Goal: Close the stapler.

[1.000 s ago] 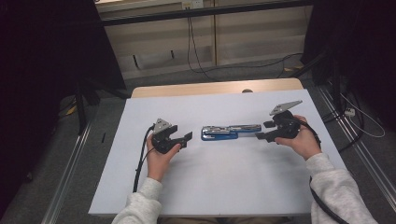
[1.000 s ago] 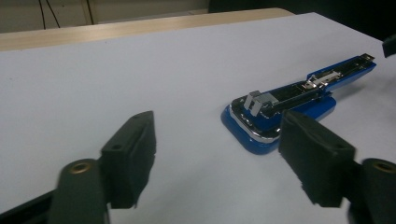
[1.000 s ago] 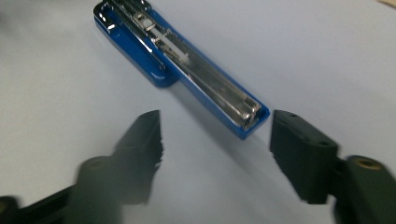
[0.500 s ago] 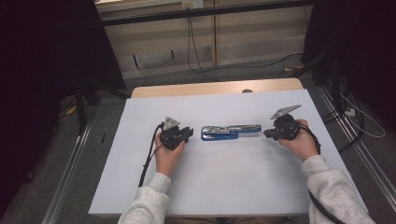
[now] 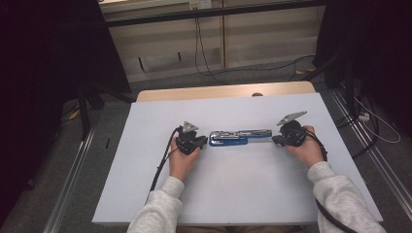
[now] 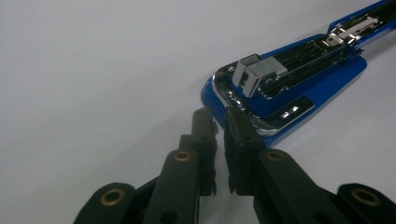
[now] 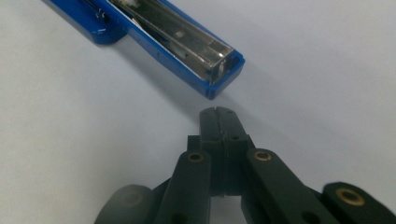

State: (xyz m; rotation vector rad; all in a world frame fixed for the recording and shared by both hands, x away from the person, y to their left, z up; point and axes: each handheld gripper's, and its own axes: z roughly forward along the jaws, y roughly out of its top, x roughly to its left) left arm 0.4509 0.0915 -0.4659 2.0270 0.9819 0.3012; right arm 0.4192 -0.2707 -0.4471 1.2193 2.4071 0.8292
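The fingers (image 6: 205,126) of the left gripper (image 5: 201,141) stand a sliver apart, grasping nothing; the right gripper (image 5: 275,140) is clenched empty. Between the two grippers lies one blue stapler (image 5: 239,137), swung fully open and flat mid-tabletop (image 5: 243,194), its metal staple channel exposed.

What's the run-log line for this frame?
object: blue stapler opened flat on white table | left gripper: slightly open, at its base end | right gripper: shut, just short of other end | contact: none seen
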